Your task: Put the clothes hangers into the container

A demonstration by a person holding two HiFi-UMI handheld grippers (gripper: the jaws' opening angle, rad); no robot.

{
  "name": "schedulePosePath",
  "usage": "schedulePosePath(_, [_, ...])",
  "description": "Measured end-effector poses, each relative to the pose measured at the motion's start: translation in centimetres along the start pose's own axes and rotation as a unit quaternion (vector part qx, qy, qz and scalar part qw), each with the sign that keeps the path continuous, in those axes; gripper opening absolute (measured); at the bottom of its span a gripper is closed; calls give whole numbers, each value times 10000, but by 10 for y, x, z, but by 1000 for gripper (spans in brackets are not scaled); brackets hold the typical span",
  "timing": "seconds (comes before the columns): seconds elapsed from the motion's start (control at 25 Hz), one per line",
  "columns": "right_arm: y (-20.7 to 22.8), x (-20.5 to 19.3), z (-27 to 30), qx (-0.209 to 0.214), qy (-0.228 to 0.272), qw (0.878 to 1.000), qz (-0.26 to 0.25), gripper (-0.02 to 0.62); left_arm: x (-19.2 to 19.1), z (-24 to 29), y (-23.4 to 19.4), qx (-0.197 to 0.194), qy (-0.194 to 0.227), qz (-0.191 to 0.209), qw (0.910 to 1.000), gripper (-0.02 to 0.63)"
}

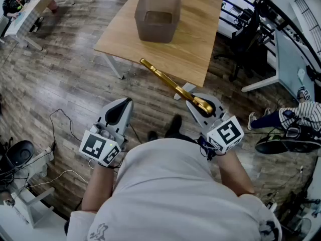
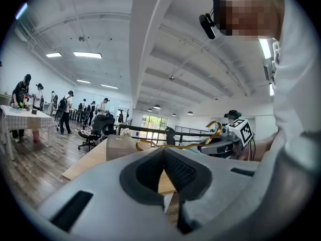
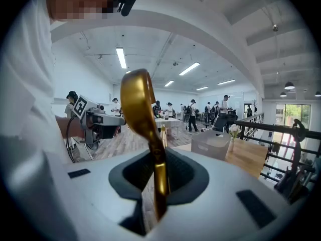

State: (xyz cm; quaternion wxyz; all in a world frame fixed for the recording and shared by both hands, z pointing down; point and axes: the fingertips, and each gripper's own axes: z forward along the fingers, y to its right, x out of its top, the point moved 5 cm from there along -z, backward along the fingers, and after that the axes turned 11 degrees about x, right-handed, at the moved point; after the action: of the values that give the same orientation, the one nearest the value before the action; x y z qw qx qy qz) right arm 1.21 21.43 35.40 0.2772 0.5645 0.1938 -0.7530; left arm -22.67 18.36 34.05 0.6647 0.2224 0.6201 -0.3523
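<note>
Right gripper (image 1: 203,106): jaws clamped on gold hanger (image 1: 168,82), whose far tip reached the near edge of the table (image 1: 200,39).
Left gripper (image 1: 119,109): jaws together, empty, over bare floor (image 1: 65,79).
Container (image 1: 157,14): open-topped, mid-table, with free tabletop around it.

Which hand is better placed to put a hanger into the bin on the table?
Right: the right gripper grips the gold hanger, which points toward the container; the left gripper is shut, empty.
</note>
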Motion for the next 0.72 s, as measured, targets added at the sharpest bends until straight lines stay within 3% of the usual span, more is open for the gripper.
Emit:
schedulePosePath(0.44, [7,-1,8,-50,-24,10000,-28,69,-2,6,-11,-21,21,-28,10000,6])
schedulePosePath(0.72, [36,-4,14,81,-27,9999,-52,69,-2,30,-13,68,-17,-14,10000,6])
